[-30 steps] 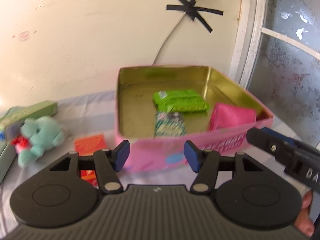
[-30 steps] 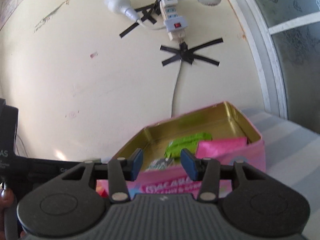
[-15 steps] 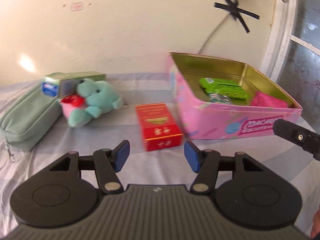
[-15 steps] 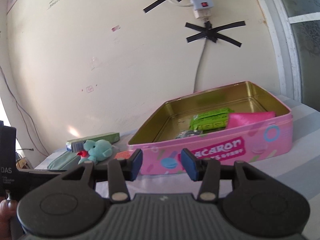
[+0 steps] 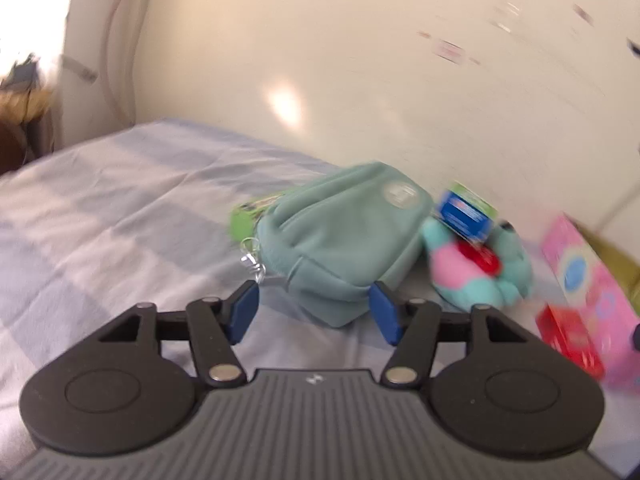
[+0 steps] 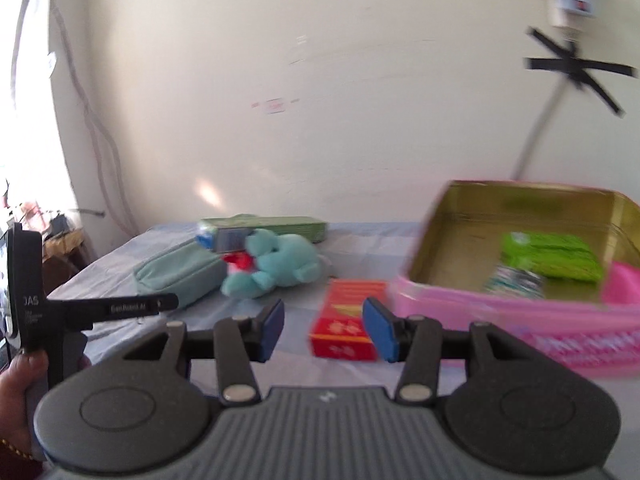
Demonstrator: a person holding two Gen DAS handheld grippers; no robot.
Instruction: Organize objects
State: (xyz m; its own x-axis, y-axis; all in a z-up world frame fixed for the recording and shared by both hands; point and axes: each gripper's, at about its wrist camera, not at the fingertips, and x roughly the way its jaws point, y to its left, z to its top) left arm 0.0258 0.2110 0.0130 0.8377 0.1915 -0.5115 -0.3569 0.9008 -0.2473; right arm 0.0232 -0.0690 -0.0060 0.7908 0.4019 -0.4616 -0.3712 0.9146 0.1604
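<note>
The left tongs (image 5: 314, 314) hang with their blue pads spread wide and nothing between them, pointed at the near end of a teal zip pouch (image 5: 344, 236) lying on the striped cloth of the tabletop (image 5: 120, 216). Just right of the pouch sits a teal plush toy (image 5: 484, 268) with a red and pink patch, a blue-labelled box (image 5: 466, 212) touching its top. A green packet (image 5: 246, 212) peeks out behind the pouch.

The right tongs (image 6: 323, 330) are likewise open wide and empty, held above the cloth. Between their pads, a little farther on, a red box (image 6: 348, 326) lies flat on the tabletop, just beside the left wall of the pink tin (image 6: 520, 316). Inside the open tin lie a green packet (image 6: 550, 256), a small patterned packet (image 6: 514, 280) and a pink item (image 6: 624, 284) at the right. Beyond the red box sits the plush toy, with the pouch to its left and a long green box (image 6: 272, 226) behind, near the wall (image 6: 320, 80).
</note>
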